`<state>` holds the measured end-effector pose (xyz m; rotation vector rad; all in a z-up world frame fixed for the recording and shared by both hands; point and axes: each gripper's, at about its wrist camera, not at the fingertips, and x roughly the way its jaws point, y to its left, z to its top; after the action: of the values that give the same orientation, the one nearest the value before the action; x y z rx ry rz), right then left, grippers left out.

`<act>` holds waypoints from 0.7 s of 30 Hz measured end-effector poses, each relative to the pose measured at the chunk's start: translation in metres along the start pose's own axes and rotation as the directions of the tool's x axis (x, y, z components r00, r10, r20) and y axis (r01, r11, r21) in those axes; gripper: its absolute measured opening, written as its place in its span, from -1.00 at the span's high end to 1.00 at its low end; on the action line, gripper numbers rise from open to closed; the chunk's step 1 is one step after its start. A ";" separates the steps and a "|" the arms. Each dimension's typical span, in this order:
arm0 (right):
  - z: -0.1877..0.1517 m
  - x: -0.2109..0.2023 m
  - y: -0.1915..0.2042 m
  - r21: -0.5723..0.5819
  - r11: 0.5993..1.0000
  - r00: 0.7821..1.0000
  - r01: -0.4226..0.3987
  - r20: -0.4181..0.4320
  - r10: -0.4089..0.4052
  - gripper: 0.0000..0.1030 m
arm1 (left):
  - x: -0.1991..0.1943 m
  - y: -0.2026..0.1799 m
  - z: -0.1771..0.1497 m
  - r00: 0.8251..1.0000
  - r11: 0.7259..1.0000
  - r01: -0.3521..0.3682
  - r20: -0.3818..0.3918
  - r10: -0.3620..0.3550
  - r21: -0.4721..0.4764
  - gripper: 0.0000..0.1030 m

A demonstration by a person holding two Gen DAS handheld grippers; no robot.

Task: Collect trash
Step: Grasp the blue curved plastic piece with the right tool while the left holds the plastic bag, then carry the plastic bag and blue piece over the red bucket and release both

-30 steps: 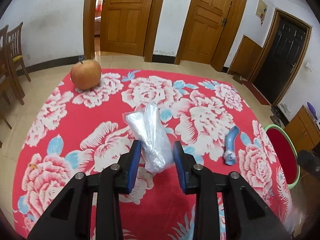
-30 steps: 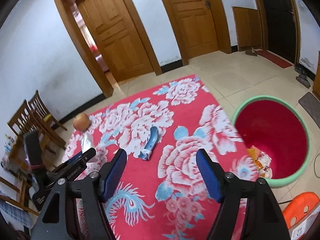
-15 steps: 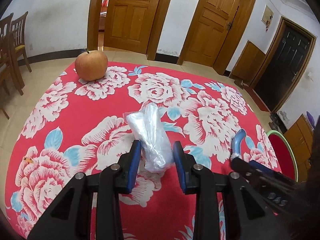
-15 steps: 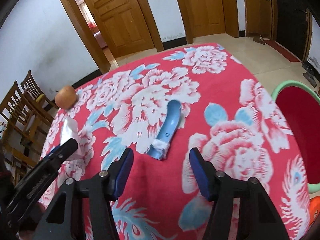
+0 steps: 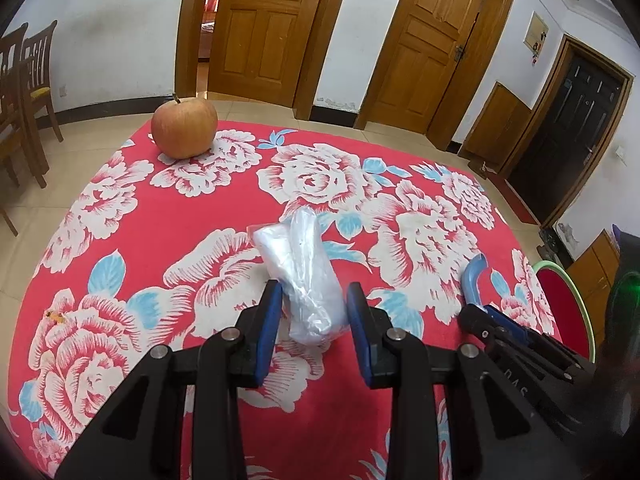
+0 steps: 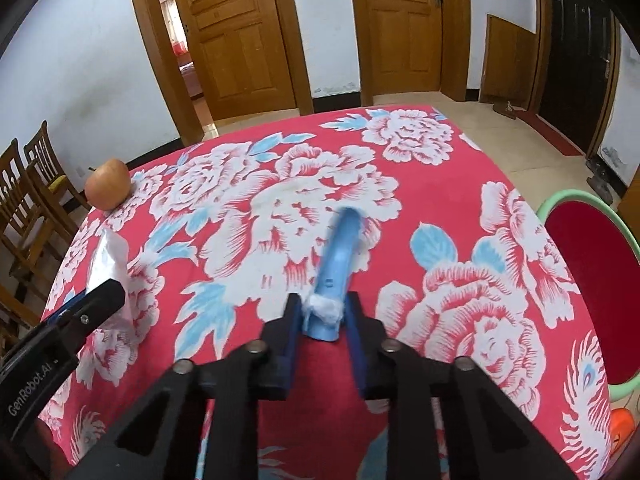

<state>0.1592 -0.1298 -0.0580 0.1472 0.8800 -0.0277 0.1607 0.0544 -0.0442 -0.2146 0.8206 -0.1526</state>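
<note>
My right gripper (image 6: 322,320) is closing on the blue tube's (image 6: 337,254) near end; I should squeeze squarely before lifting. My left gripper (image 5: 313,314) is clamped on the plastic bag (image 5: 302,272) between its pads.

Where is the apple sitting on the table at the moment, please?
The apple sits at the far left edge of the floral tablecloth in both wrist views, well beyond the plastic bag, near the wooden chairs.

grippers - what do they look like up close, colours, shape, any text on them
Both alike: the left gripper and right gripper have black angular plastic arms with triangular cut-outs, silver rivets at the pivots and flat blue finger pads. White "GenRobot.AI" lettering runs along the left one's side.
</note>
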 end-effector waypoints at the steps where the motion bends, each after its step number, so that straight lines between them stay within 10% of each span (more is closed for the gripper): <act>1: 0.000 0.000 -0.001 0.001 1.000 1.000 -0.002 -0.003 0.002 0.57 | 0.000 0.000 0.000 1.000 1.000 -0.001 -0.001 0.001 0.001 0.35; 21: -0.025 -0.077 -0.065 0.087 0.996 0.998 0.022 0.055 -0.027 0.57 | -0.006 -0.015 -0.003 1.000 0.999 0.007 0.016 -0.008 0.046 0.35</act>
<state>0.0859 -0.1934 -0.0220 0.2159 0.8253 -0.0924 0.1532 0.0404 -0.0381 -0.1757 0.7991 -0.1760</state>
